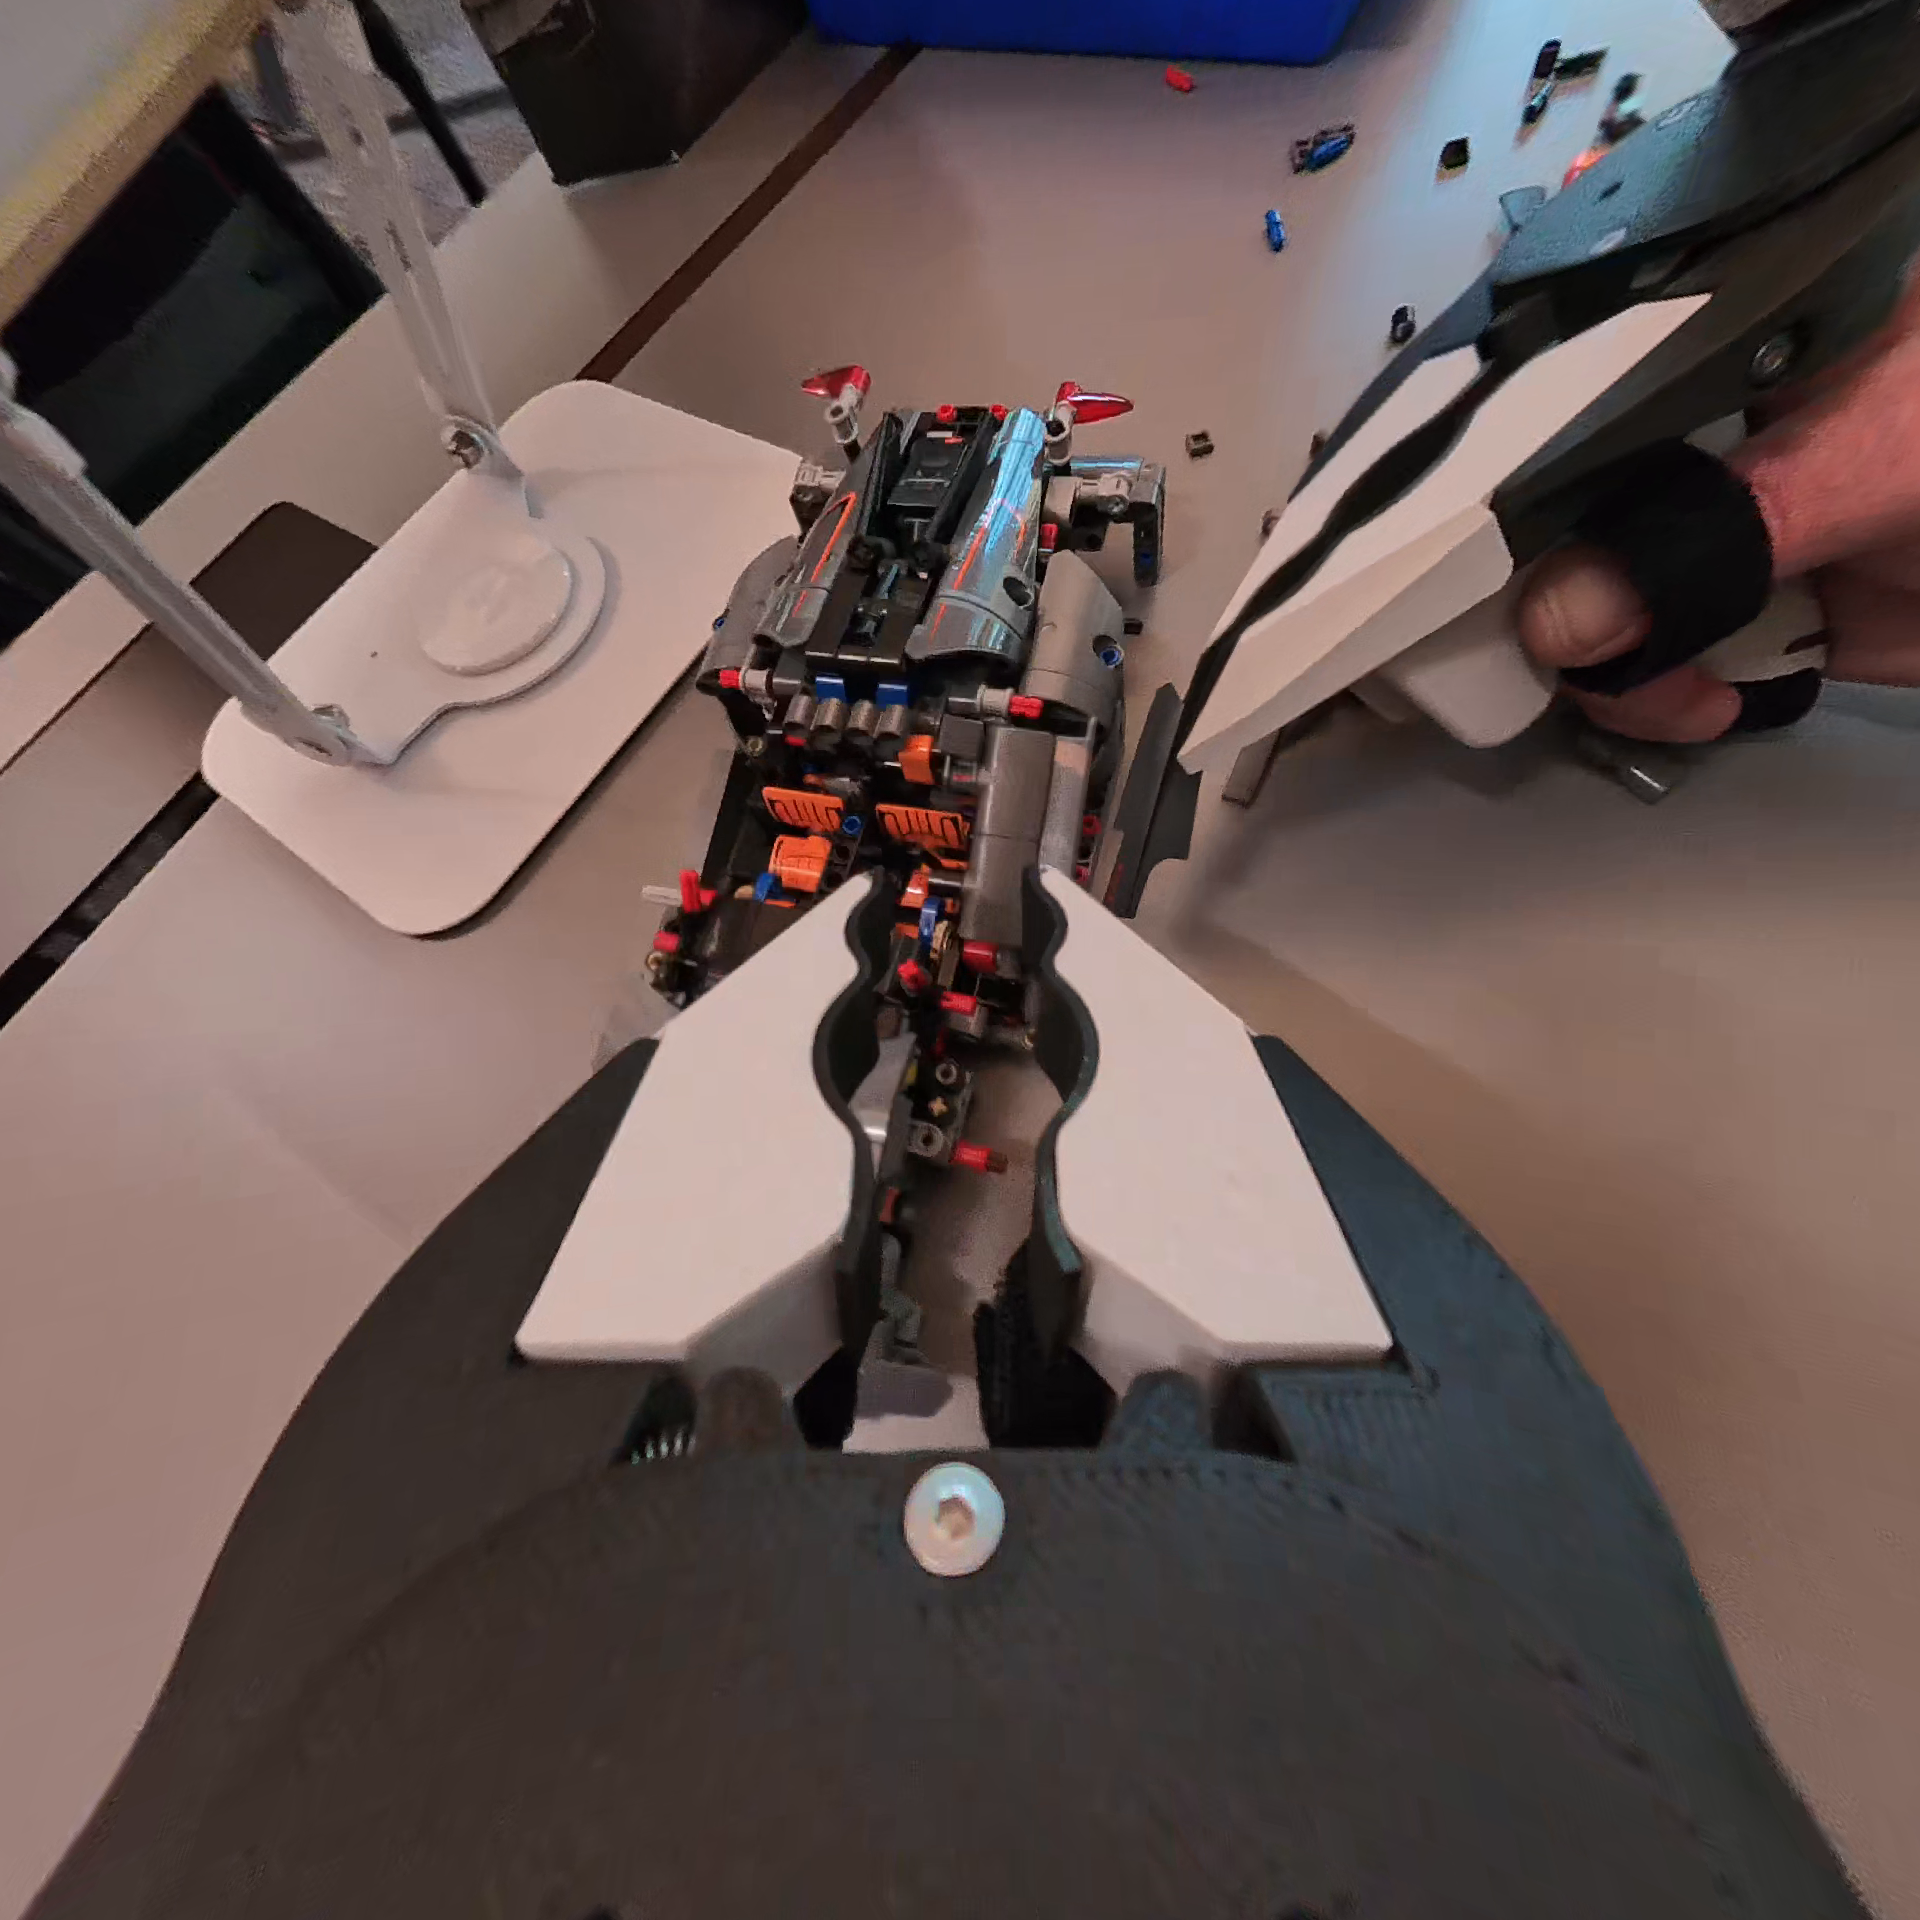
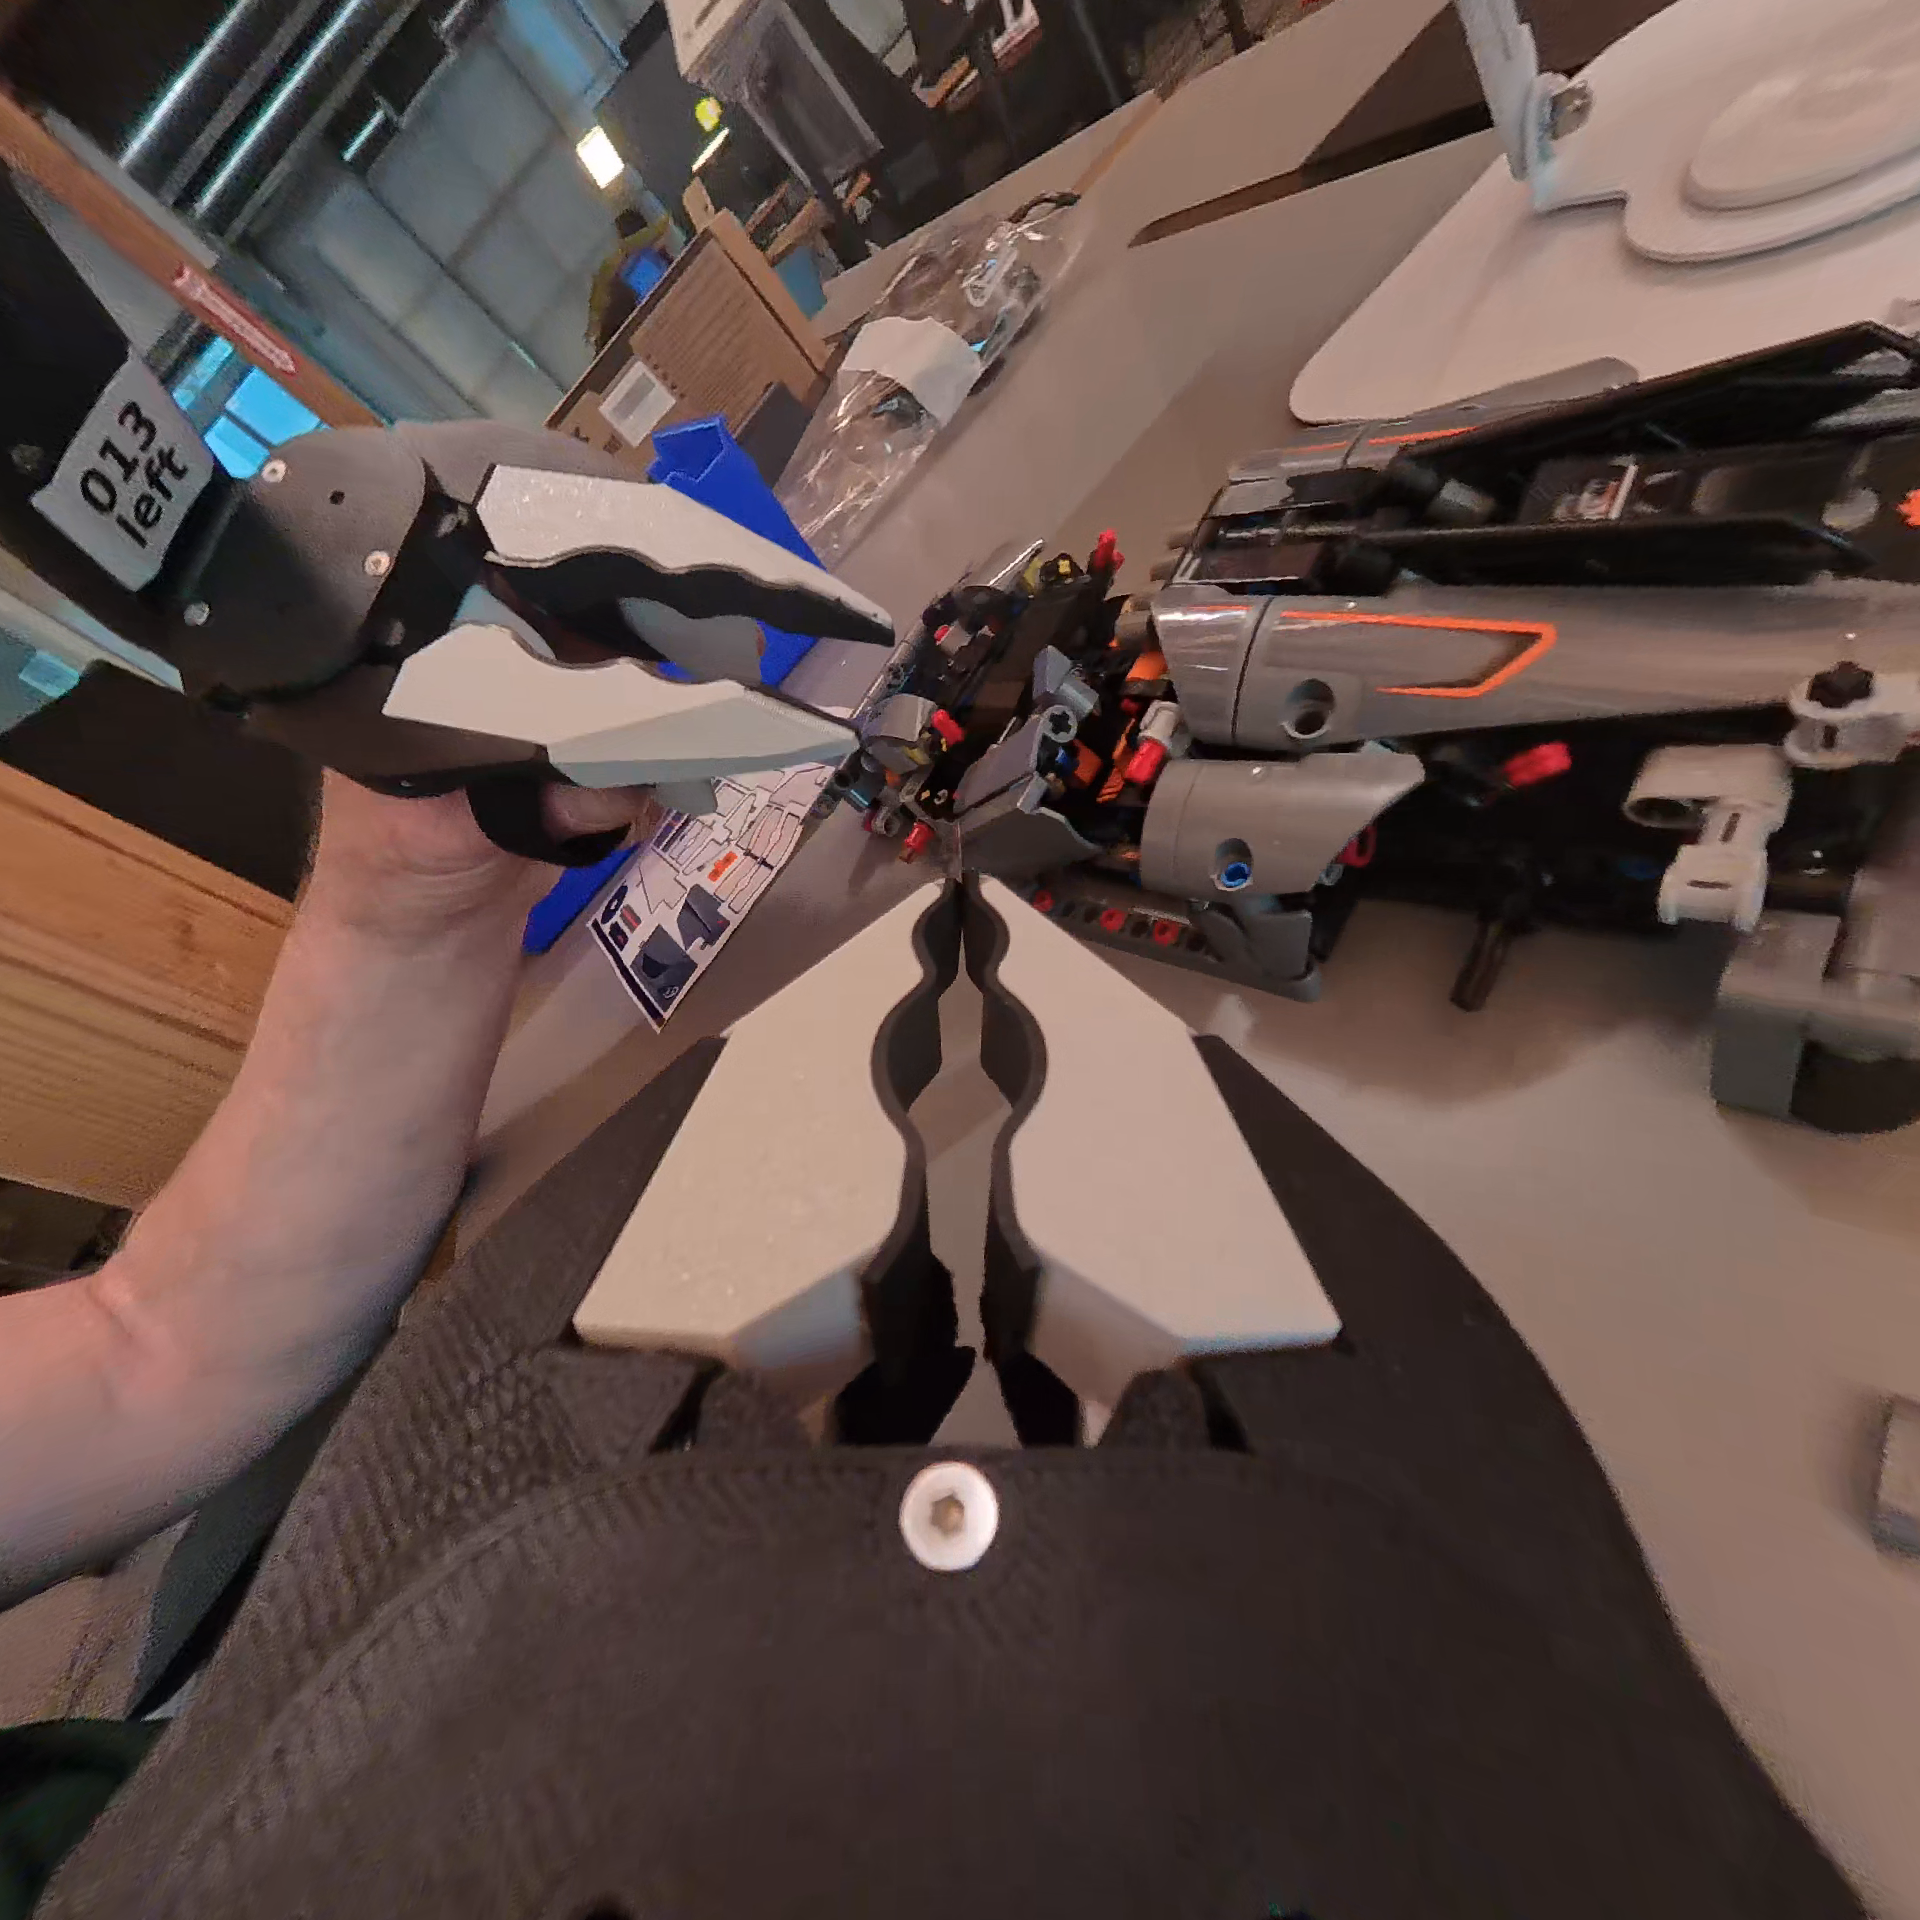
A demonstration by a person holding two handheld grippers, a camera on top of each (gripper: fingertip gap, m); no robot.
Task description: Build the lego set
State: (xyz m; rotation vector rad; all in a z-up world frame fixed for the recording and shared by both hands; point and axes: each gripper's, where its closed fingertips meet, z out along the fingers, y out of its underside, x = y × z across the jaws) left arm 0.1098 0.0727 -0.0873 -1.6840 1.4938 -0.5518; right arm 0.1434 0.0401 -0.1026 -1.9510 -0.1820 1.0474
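Left tongs (image 1: 951,894): spread apart, straddling the near end of the lego car (image 1: 914,665), gripping nothing.
Right tongs (image 2: 961,883): clenched on a thin dark panel (image 1: 1153,800), tips beside the car's flank.
Lego car: frame centre, on the counter (image 1: 1455,1039).
Writing: printed tag on the left tool and sticker sheet (image 2: 707,894), middle left.

beige table (image 1: 1455,1039), cluttered workshop behind

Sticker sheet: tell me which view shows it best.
The right wrist view. The sticker sheet lies flat on the table beside the lego car, below the left gripper and partly hidden by it. The left wrist view shows none of it, only the car and loose pieces.
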